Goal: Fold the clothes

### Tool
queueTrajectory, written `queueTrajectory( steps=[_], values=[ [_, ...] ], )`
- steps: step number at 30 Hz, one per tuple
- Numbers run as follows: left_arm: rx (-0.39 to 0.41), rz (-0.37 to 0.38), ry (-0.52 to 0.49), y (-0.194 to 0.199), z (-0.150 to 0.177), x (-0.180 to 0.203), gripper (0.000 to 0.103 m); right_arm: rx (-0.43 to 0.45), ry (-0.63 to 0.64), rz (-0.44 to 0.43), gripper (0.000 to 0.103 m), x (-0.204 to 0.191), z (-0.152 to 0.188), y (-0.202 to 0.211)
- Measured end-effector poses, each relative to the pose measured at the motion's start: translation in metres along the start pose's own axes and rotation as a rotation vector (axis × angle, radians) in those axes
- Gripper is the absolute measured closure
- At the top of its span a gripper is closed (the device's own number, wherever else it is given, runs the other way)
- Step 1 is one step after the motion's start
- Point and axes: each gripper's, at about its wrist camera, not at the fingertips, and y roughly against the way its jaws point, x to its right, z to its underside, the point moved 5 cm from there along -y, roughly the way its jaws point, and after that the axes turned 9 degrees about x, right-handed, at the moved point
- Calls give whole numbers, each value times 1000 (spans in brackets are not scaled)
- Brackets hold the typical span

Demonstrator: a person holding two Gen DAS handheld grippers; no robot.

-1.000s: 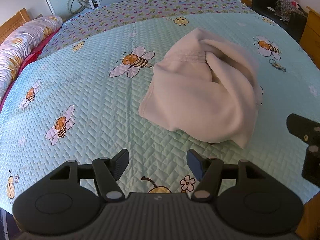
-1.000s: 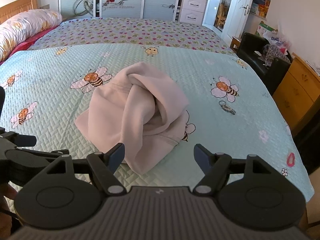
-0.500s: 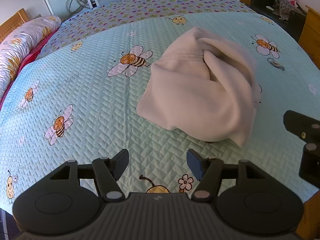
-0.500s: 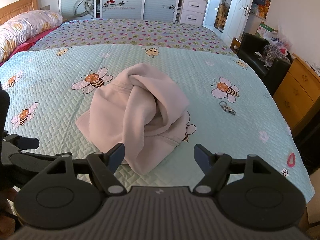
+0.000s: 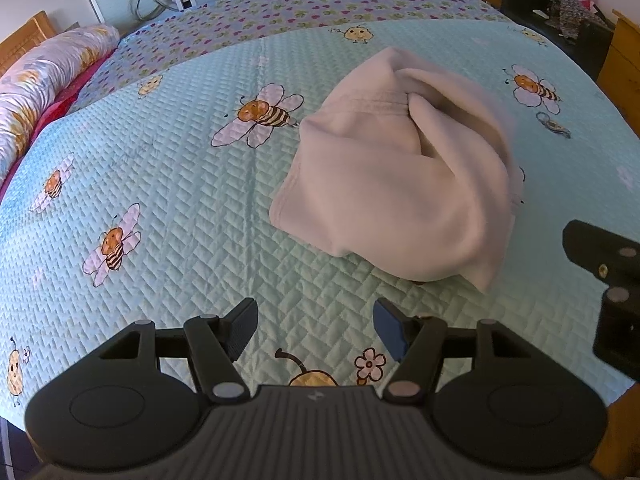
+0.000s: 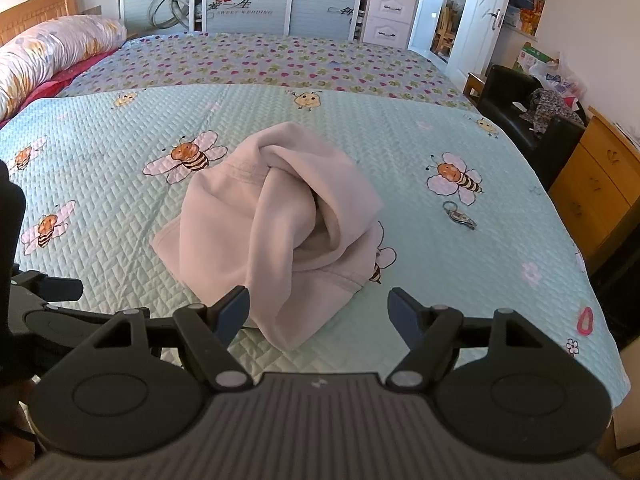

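A crumpled pale pink garment (image 5: 400, 176) lies in a heap on the light green bee-print bedspread (image 5: 160, 184); it also shows in the right wrist view (image 6: 276, 232). My left gripper (image 5: 316, 324) is open and empty, hovering near the bed's front edge, short of the garment's near left edge. My right gripper (image 6: 318, 312) is open and empty, just in front of the garment's near hanging corner. The right gripper's body shows at the right edge of the left wrist view (image 5: 612, 280).
A key ring (image 6: 458, 214) lies on the bedspread right of the garment. A floral pillow (image 6: 48, 56) is at the far left. A black chair (image 6: 520, 120) and a wooden dresser (image 6: 596, 184) stand right of the bed.
Both grippers have crept slightly forward toward the garment. The garment has not moved and both stay open.
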Motion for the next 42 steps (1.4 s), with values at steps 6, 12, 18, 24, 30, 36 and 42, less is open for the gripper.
queueTrajectory(
  steps=[6, 12, 18, 24, 30, 36, 42],
  values=[
    [-3, -2, 2, -1, 0, -1, 37, -5, 4, -4, 26, -4, 1, -1],
    [-6, 0, 0, -3, 1, 0, 37, -6, 13, -7, 26, -5, 0, -2],
    [-9, 10, 1, -7, 1, 1, 37, -11, 15, -6, 26, -6, 1, -5],
    [-10, 50, 24, -19, 2, -1, 37, -18, 21, -11, 26, -11, 1, -9],
    [-11, 90, 47, -31, 3, -3, 37, -25, -3, -34, 26, -11, 2, -20],
    [11, 173, 134, -51, 3, -17, 37, 8, -343, -172, 26, 51, 9, -47],
    [45, 274, 250, -73, 3, -36, 37, 19, -596, -249, 26, 103, 8, -89]
  ],
)
